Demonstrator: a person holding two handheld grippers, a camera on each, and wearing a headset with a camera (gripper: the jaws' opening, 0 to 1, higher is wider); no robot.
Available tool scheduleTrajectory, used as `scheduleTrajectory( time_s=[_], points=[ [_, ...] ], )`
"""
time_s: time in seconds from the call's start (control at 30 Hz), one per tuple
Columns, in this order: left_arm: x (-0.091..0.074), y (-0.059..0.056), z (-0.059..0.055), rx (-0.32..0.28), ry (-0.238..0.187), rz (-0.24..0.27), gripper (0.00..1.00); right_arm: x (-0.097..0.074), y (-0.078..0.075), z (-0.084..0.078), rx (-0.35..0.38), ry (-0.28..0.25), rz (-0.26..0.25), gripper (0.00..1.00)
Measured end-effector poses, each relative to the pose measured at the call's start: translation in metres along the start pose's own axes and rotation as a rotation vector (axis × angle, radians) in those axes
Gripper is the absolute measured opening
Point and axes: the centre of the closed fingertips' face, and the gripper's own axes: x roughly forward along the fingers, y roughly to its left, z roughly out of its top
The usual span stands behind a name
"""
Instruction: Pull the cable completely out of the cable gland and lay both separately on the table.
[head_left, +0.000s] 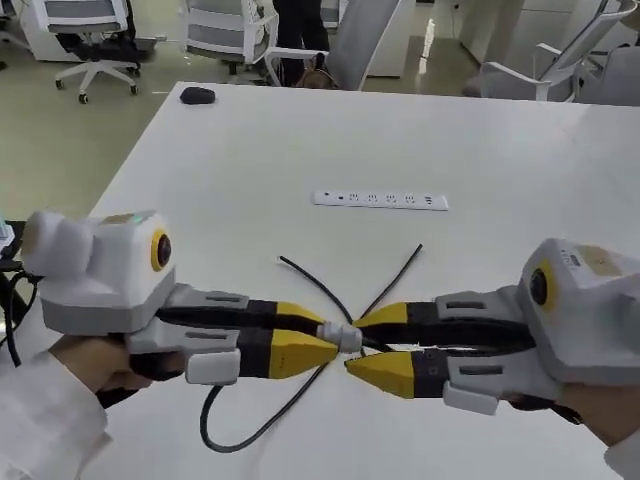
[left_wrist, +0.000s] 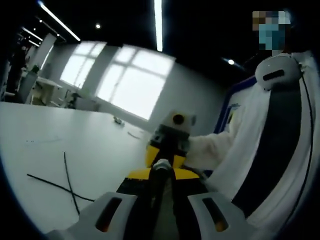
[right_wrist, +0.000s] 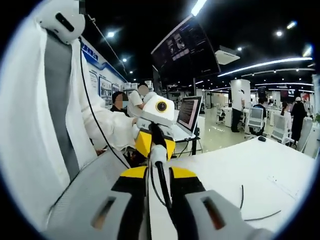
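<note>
Tip to tip over the desk (head_left: 250, 170) now. My left hand-held gripper (head_left: 328, 333) is clamped shut on the gland (head_left: 349, 337), and my right hand-held gripper (head_left: 356, 343) is closed on the black cable (head_left: 270, 417) right where it enters the gland. The slack loops across the desk below.

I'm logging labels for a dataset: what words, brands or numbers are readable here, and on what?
Nothing reads clearly.
Blue lettering on the wall board: too blurred.
Laptop screen: too small.
Overhead monitor: too small.
Power strip: no legible marking.
</note>
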Motion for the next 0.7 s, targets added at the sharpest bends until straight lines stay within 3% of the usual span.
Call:
scheduleTrajectory(
  time_s=[0.03, 0.2, 0.4, 0.57, 0.7],
  points=[
    [-0.001, 0.001, 0.001, 0.018, -0.006, 0.010, 0.15, -0.001, 0.000, 0.001, 0.054, -0.015, -0.003, 0.14],
    [0.000, -0.004, 0.000, 0.110, 0.012, 0.020, 0.15, 0.000, -0.003, 0.003, 0.027, -0.027, -0.020, 0.07],
    [0.001, 0.000, 0.007, 0.207, -0.018, 0.055, 0.16, 0.001, -0.002, 0.006, 0.014, -0.043, -0.031, 0.02],
    [0.004, 0.003, 0.007, 0.201, -0.015, 0.076, 0.19, -0.001, 0.000, 0.008, 0.025, -0.057, -0.031, 0.02],
    [0.014, 0.005, 0.003, 0.170, -0.017, 0.077, 0.36, 0.001, 0.002, 0.013, 0.021, -0.081, -0.029, 0.02]
  ],
)
